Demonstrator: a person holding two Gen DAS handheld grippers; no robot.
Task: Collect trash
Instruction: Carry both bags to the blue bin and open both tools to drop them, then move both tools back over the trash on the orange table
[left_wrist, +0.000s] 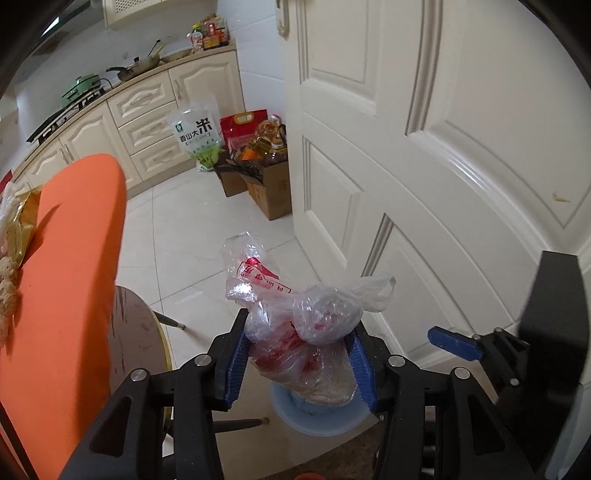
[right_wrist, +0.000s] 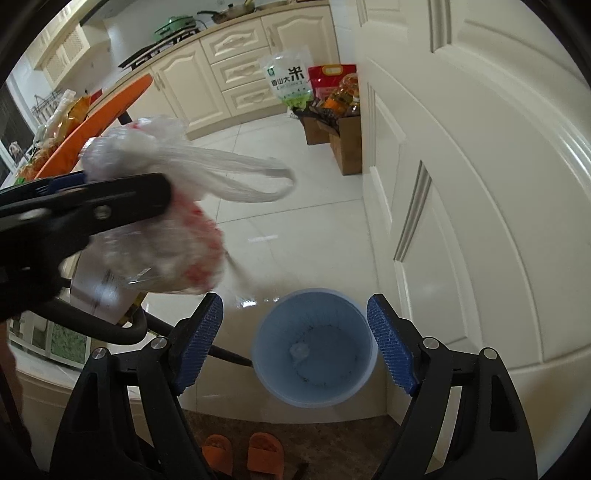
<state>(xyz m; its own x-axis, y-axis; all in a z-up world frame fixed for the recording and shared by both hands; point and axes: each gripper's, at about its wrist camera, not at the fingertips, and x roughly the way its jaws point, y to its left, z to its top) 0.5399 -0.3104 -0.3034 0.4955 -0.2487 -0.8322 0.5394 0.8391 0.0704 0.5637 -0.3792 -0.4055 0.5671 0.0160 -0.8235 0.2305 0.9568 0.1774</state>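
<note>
left gripper (left_wrist: 297, 354) clamps crumpled clear plastic bag with red print (left_wrist: 295, 325) above round blue plastic bin (right_wrist: 314, 347) at lower centre; right gripper (right_wrist: 295, 347) wide open, empty; drop left.

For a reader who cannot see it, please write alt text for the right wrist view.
The open right gripper hangs above a light blue bin on a tiled floor. At left, the left gripper holds a crumpled clear plastic bag with red print. A cream door stands at right.

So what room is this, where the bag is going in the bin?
Most likely a home kitchen: there's a gas stove with a green pot, cream cabinets, and a big rice bag on the floor.
</note>
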